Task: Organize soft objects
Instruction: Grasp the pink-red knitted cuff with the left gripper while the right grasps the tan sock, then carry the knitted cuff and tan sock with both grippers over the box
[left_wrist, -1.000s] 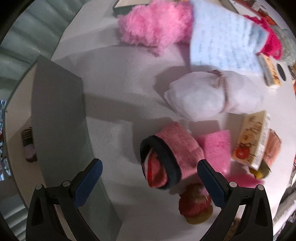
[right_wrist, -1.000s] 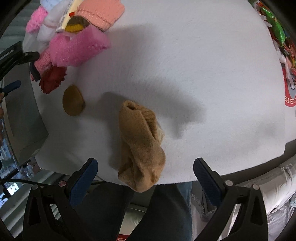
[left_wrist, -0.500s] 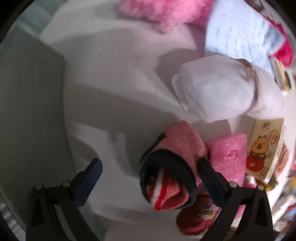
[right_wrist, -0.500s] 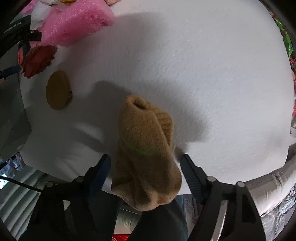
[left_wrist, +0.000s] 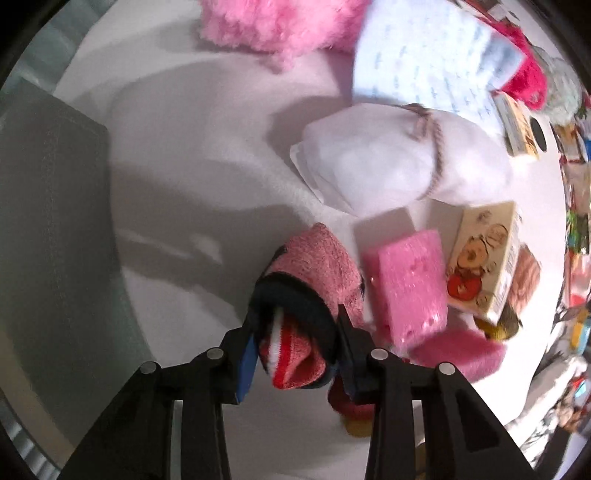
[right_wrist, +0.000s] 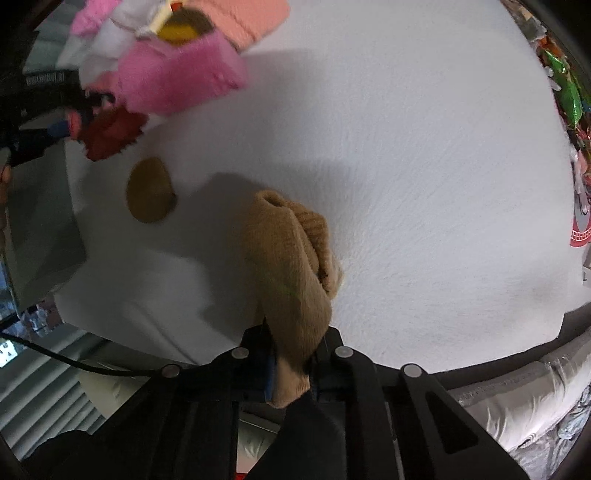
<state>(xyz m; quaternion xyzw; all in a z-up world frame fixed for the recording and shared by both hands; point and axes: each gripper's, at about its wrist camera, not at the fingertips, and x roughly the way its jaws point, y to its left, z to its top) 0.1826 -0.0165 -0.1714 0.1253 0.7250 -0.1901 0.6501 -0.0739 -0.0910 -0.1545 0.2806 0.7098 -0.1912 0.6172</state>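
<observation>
A rolled pink sock bundle (left_wrist: 314, 280) with a dark cuff and red-and-white stripes sits between the jaws of my left gripper (left_wrist: 295, 350). The jaws are closing and both pads press on it. My right gripper (right_wrist: 291, 365) is closing on the lower end of a tan knitted sock (right_wrist: 291, 273), pinching it at the near edge of the white felt table (right_wrist: 406, 184). At the left edge of the right wrist view, the other gripper (right_wrist: 70, 125) shows beside a dark red soft item (right_wrist: 110, 133).
A pink sponge (left_wrist: 410, 284), a cartoon-printed box (left_wrist: 484, 266), a white tied bundle (left_wrist: 399, 162), a fluffy pink item (left_wrist: 277, 22) and a pale blue cloth (left_wrist: 421, 59) crowd the far side. A tan round pad (right_wrist: 149, 190) lies left of the sock. A grey panel (left_wrist: 48, 229) borders the table's left.
Both grippers went from wide open to closed on their socks. The left one dropped over the pink bundle; the right one pulled in over the tan sock's lower end.
</observation>
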